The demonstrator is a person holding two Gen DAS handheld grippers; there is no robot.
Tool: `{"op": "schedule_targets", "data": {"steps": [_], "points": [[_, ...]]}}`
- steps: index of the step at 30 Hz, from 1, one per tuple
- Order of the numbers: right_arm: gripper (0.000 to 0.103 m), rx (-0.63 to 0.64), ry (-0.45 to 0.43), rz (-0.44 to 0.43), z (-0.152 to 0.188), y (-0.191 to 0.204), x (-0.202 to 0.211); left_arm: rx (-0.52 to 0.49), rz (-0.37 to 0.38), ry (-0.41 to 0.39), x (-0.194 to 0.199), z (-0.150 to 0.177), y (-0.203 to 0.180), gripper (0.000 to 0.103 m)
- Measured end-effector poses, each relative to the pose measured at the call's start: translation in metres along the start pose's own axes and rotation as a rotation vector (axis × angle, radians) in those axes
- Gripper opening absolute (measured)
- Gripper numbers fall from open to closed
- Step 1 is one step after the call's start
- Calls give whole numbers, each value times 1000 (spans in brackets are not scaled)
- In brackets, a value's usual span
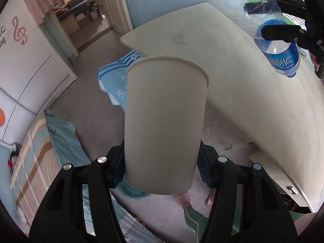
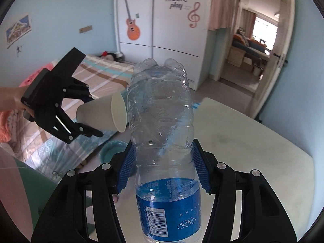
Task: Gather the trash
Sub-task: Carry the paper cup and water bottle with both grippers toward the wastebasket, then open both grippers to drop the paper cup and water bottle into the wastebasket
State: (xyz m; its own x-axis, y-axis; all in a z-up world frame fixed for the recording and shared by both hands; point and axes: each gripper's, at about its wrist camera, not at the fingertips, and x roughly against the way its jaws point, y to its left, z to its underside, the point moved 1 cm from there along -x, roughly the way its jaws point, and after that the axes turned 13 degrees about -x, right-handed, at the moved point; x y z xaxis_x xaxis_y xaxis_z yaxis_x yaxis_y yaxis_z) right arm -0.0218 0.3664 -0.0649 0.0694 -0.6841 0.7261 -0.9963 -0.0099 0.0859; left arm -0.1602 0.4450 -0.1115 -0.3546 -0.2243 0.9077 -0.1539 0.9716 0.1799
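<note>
A white paper cup [image 1: 165,125] fills the middle of the left wrist view, and my left gripper [image 1: 162,162] is shut on its lower body with both blue pads pressing its sides. The right wrist view shows the same cup [image 2: 99,115] lying sideways in the left gripper [image 2: 94,115], over the bed's edge. My right gripper [image 2: 164,166] is shut on a clear crumpled plastic bottle [image 2: 162,121] with a blue label, base pointing away. From the left view the bottle [image 1: 281,58] hangs in the right gripper [image 1: 265,20] above the table.
A pale table [image 2: 253,141] lies below and right of the bottle. A striped bed [image 2: 101,75] stands at left, a white wardrobe [image 2: 162,30] behind it, an open doorway [image 2: 253,46] at right. On the floor are a teal basin [image 2: 113,149] and a blue mat [image 1: 113,77].
</note>
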Motion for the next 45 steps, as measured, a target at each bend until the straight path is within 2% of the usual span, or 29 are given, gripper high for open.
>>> {"op": "schedule_targets", "data": {"steps": [8,13,15,18,21,24,28,33,37,42,43,44,45], "points": [[56,18,101,-211,-56,81,-138,206,19,147,-45,104,88,56],[56,-26,224,-276,-53,118,-233,308,91,220,-94,158,120,56],[56,-71,289,-295,-37,125,-276,364,133,249,-117,181,128,56],[56,-181,399,-299,-8,135,-340,393,153,289,-150,209,131,56],[56,-325,512,-279,32,136,-399,434,177,346,-200,238,133,56],[56,-482,641,-237,76,129,-457,493,237,383,-248,262,136,56],[56,-653,796,-187,136,124,-525,514,290,446,-313,293,134,56],[56,-777,916,-165,197,124,-583,543,345,489,-377,323,133,56],[56,-833,1008,-103,234,124,-622,566,375,534,-414,344,131,56],[61,-876,1048,-69,256,129,-642,584,395,579,-435,362,128,56],[62,-883,1042,-68,256,130,-645,570,395,588,-438,362,127,62],[68,-888,1039,-70,256,128,-644,561,387,606,-441,364,126,73],[72,-895,1039,-70,255,128,-645,553,372,617,-441,366,125,73]]}}
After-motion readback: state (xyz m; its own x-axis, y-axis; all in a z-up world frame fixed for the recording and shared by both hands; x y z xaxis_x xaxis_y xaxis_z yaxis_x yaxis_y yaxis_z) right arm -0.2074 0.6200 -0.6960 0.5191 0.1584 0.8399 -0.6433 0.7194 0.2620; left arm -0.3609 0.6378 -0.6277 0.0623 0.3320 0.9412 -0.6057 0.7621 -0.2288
